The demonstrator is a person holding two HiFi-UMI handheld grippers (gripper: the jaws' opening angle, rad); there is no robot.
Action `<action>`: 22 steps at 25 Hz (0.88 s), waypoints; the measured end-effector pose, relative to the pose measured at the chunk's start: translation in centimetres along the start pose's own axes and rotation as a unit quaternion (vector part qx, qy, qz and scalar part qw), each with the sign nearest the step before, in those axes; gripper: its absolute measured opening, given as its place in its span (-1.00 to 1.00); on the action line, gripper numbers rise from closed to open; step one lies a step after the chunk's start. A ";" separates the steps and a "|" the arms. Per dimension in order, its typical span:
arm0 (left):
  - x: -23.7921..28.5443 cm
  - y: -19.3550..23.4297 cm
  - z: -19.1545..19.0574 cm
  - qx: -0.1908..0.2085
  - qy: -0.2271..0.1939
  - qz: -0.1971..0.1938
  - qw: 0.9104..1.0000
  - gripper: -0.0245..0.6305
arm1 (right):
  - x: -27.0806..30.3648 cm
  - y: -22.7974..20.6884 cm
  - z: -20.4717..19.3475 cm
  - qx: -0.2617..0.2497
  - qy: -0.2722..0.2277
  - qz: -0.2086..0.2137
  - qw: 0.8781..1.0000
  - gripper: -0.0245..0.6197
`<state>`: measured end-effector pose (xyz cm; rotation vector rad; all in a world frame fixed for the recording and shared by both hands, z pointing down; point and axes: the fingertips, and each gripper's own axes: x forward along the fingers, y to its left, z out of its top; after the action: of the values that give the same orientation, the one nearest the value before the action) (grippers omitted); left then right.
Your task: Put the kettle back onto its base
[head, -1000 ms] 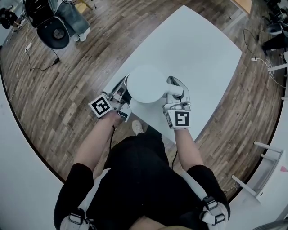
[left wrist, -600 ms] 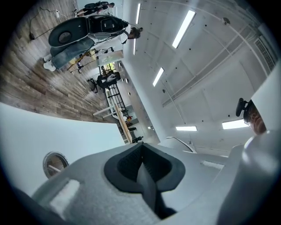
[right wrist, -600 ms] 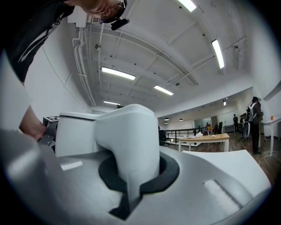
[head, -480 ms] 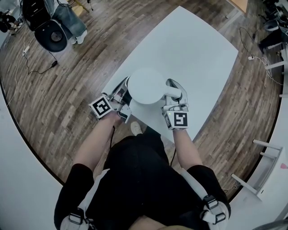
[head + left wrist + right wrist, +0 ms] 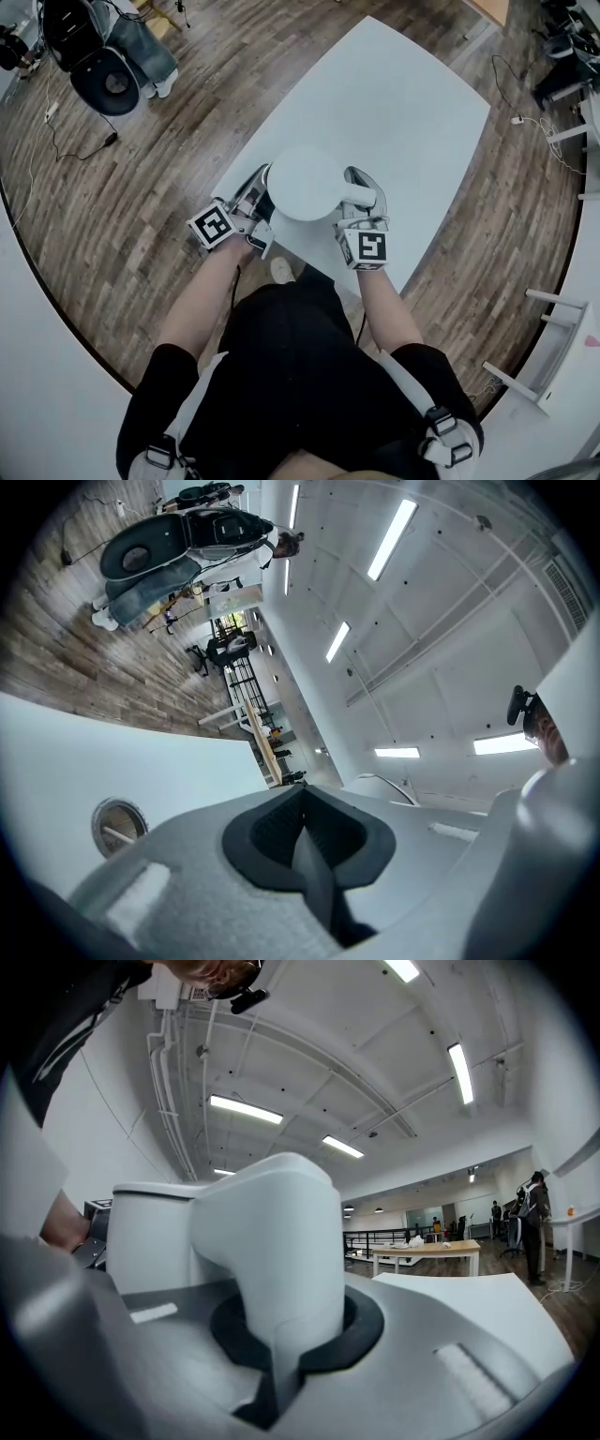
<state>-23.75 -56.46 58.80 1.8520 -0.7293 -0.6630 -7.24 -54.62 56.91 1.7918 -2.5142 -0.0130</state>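
Right gripper (image 5: 286,1330) first: its jaws are clenched on the white handle (image 5: 267,1232), which stands upright between them, and that grip looks just as it did a second ago. Left gripper (image 5: 305,855): jaws pressed together with nothing in them, unchanged too.

So what has moved? Very little. From the head view the kettle (image 5: 305,185) hangs over nearly the same patch at the near corner of the tabletop (image 5: 403,112), and the right gripper has crept only a touch nearer the person. I read that as the set-down being at its very end: either the kettle is seated or it is a hair off. The base itself is hidden under the kettle's round body, so contact cannot be confirmed from here.

Moving outward, the right gripper points about level, reaching the handle from the kettle's right side with its marker cube (image 5: 364,247) facing up. The left gripper lies tight against the kettle's left side; whether it touches I cannot tell. Both forearms (image 5: 380,300) reach straight forward from the body, elbows tucked in, and the left one looks still.
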 end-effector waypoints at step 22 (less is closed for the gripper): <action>-6.4 -0.4 -1.2 0.000 -0.083 0.049 0.995 -0.95 | -7.0 -0.4 -0.5 -0.008 0.041 0.024 0.999 -0.46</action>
<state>-27.10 -50.89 59.67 1.7642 -0.9221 -0.7582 -4.54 -48.09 57.09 1.6886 -2.4918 0.0420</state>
